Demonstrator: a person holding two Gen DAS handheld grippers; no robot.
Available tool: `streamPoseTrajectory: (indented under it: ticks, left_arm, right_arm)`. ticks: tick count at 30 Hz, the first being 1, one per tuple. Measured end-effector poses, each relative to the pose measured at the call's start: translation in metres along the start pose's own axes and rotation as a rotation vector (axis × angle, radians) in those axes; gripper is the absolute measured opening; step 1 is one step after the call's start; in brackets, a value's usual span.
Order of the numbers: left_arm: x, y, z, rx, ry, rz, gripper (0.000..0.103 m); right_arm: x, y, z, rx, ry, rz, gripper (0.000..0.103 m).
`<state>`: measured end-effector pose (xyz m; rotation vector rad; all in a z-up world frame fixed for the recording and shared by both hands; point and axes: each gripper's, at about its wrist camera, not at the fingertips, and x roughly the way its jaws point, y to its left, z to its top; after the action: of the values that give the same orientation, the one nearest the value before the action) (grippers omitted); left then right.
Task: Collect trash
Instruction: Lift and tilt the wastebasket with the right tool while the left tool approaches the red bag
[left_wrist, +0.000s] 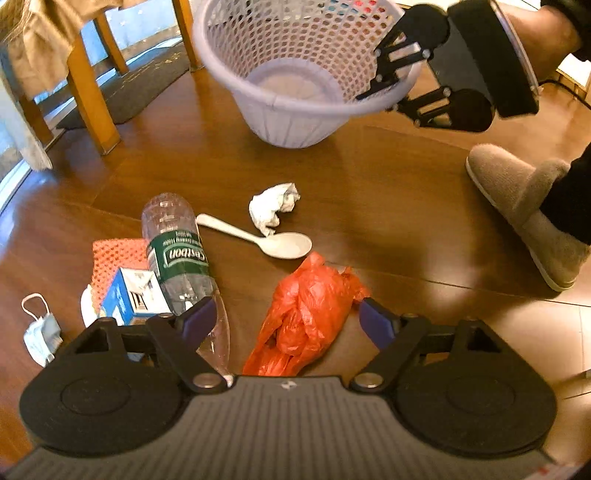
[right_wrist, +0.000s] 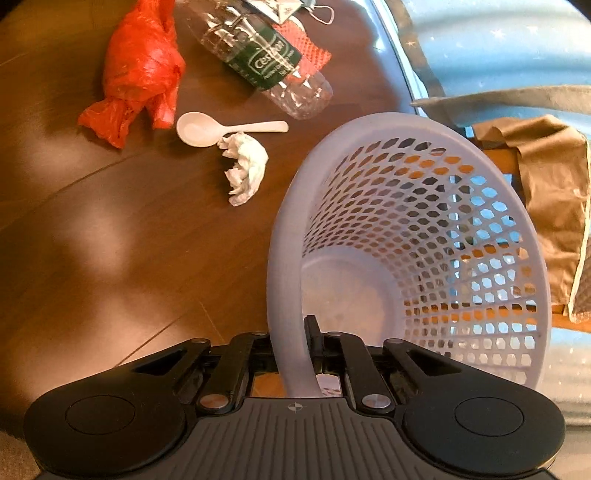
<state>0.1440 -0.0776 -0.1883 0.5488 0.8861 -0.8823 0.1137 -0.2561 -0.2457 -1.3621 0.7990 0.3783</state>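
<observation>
On the wooden floor (left_wrist: 369, 192) we list, left to right in the left wrist view: face mask (left_wrist: 40, 332), blue-and-white carton (left_wrist: 129, 295), red mesh pad (left_wrist: 114, 258), clear bottle (left_wrist: 177, 254), white spoon (left_wrist: 266, 238), crumpled tissue (left_wrist: 273, 208), orange plastic bag (left_wrist: 306, 317). Our left claw (left_wrist: 288, 321) hangs spread wide over that bag, grasping nothing. Beyond, our right claw (right_wrist: 295, 343) is clenched on the rim of the tilted lavender basket (right_wrist: 406, 155). A slippered foot (left_wrist: 524, 206) stands far right.

Glossy wooden floor (left_wrist: 369, 177), wooden table legs (left_wrist: 86, 92)
</observation>
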Motion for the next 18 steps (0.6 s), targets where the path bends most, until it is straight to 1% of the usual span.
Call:
streamPoseTrajectory:
  ticks: [5,9,15,18]
  left_arm:
    - [0.010,0.000,-0.018,0.004,0.032,0.010,0.075]
    - [0.019,0.000,-0.030,0.035,0.056,0.008,0.074]
    - [0.035,0.002,-0.033,0.083,0.072,-0.005,0.069]
    - [0.042,0.003,-0.030,0.117,0.075,-0.012,0.066]
  right_arm:
    - [0.007,-0.003,-0.004,0.019,0.018,-0.009,0.005]
    - [0.011,-0.008,-0.002,0.045,0.019,-0.005,0.005]
    - [0.015,-0.014,0.011,0.070,0.023,-0.004,0.005]
    - [0.014,-0.016,0.017,0.062,0.009,-0.002,0.005]
